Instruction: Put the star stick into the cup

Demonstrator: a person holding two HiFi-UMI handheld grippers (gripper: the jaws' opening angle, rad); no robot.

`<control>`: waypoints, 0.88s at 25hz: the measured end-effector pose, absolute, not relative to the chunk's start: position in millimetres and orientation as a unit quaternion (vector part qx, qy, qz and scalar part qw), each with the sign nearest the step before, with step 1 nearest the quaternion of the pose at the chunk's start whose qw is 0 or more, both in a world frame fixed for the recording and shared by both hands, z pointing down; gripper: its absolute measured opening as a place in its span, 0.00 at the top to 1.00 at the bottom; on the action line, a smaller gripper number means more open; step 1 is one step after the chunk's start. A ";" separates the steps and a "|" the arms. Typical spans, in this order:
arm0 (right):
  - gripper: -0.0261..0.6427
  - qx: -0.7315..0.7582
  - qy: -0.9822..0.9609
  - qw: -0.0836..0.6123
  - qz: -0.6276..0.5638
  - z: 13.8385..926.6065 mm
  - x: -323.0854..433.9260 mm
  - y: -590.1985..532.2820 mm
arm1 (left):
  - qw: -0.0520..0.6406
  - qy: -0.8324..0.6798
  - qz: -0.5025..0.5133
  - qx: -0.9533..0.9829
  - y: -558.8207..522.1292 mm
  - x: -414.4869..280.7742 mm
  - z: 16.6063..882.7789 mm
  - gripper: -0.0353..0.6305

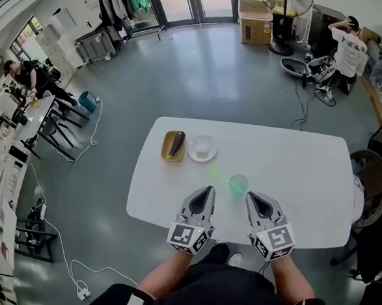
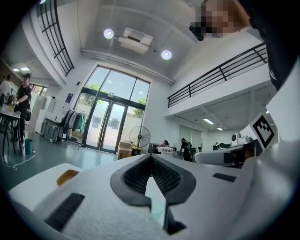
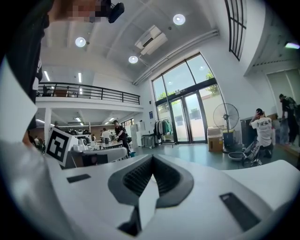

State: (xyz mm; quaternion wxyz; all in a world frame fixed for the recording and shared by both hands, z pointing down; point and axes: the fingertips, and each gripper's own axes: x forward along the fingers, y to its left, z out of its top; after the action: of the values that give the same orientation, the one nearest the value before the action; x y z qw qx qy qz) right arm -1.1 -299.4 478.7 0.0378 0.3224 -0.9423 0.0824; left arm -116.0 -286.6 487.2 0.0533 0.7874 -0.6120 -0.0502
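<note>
Both pairs of tongs are clenched on nothing: in each gripper view the ribbed pads meet at the tip with no object between them. The left tongs and the right tongs hover side by side over the near part of the white desk, both pointing away from the person.

Just ahead, between the two tips, the star stick lies flat on the desk (pale green and see-through, so easy to lose against the white). Its star head sits just beyond the left tips. Its long axis seems to slant back and rightward toward the green cup, which stands upright just ahead of the right tips. Whether the stick's end touches the cup is too faint to tell.

So the left tongs are nearer the star and the right nearer the cup. The stick is not yet in the cup.

Farther across the desk an eggplant lies on a tray, with a clear bowl just beside it.
</note>
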 end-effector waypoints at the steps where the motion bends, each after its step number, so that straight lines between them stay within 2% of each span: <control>1: 0.95 0.323 -0.942 0.037 0.079 476.3 -1.2 -297.7 | 0.046 -0.614 -0.046 0.787 -284.6 -115.9 482.7 0.93; 11: 0.95 0.349 -0.937 0.002 0.025 447.5 8.2 -286.2 | 0.024 -0.597 -0.017 0.802 -267.4 -109.3 474.0 0.93; 22: 0.96 0.361 -0.933 0.005 -0.002 443.4 21.0 -278.9 | 0.024 -0.586 -0.012 0.810 -259.3 -97.2 479.1 0.93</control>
State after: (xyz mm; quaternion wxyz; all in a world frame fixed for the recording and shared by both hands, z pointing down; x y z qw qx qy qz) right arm 21.0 -278.9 443.4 0.0045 0.3608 -0.9326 -0.0020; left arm -97.2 -259.3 479.1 0.0236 0.8099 -0.5860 -0.0121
